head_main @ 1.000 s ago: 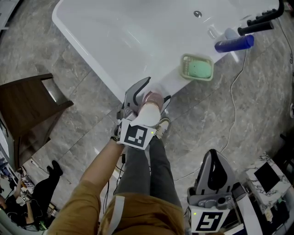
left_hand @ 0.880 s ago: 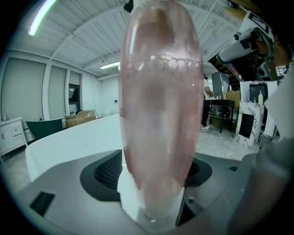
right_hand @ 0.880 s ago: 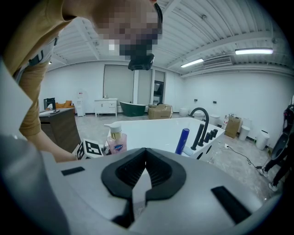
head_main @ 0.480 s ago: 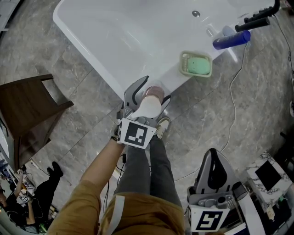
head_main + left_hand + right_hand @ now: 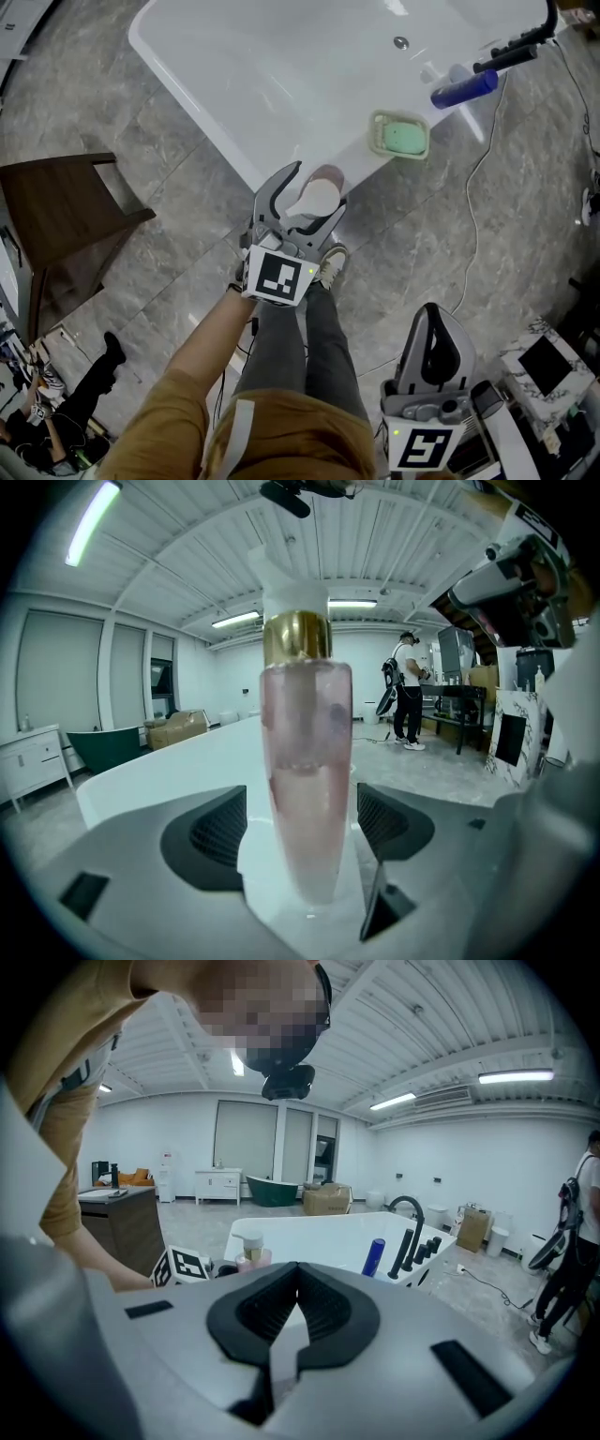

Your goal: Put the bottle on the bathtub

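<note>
Your head camera looks steeply down on the bathtub (image 5: 234,84). The camera on your left gripper (image 5: 317,192) sits close behind the bottle (image 5: 305,780), facing level. Your right gripper (image 5: 431,314) camera sees both from farther back. All 3 views share them.

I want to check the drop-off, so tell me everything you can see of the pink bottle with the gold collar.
The translucent pink bottle, plastic or glass by its look, tapers toward its base and carries a gold collar and white pump top. It stands upright on the white bathtub's rim, between the left gripper's jaws, which have just been opening; their dark pads stand clear of it.
</note>
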`<state>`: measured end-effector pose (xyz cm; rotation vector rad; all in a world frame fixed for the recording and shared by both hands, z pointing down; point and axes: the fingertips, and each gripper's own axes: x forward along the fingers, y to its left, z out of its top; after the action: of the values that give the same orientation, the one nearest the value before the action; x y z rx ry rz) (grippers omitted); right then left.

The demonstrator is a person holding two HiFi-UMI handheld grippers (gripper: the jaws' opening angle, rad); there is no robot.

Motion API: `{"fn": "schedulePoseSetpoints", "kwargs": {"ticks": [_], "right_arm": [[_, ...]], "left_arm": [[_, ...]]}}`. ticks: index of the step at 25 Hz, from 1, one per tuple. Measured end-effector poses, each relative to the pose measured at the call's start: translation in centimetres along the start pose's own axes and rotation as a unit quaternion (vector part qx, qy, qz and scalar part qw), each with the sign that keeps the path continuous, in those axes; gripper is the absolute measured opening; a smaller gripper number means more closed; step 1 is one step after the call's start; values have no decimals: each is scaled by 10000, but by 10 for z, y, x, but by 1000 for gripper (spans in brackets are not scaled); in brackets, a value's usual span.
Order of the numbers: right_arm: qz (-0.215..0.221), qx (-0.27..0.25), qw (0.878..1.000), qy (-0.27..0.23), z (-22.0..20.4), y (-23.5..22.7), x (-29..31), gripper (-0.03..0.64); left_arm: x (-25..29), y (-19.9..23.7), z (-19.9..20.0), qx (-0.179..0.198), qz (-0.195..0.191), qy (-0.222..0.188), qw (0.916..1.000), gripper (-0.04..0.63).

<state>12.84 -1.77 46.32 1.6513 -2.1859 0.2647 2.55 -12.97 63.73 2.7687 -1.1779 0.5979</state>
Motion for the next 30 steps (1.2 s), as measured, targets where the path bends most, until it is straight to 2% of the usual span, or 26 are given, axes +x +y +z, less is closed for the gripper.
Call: {"fn": "schedulePoseSetpoints", "kwargs": {"ticks": [8, 13, 21, 24, 30], "right_arm": [[48, -97, 9997, -233, 23, 4, -16, 5], [71, -147, 9994, -294, 35, 2, -27, 5], [106, -203, 9980, -589, 77, -1, -39, 5], [102, -218, 9974, -675, 93, 0, -42, 5], [46, -257, 9954, -919, 124, -2, -52, 5]], "left_arm": [[-27, -2, 13, -76, 190, 16, 9998, 353], [-43, 3, 38, -167, 369, -65, 9992, 353], [-72, 8, 67, -378, 515, 140, 9979, 350], [-85, 10, 78, -460, 609, 178, 9969, 320], [-112, 10, 108, -536, 697, 94, 9961, 205]]}}
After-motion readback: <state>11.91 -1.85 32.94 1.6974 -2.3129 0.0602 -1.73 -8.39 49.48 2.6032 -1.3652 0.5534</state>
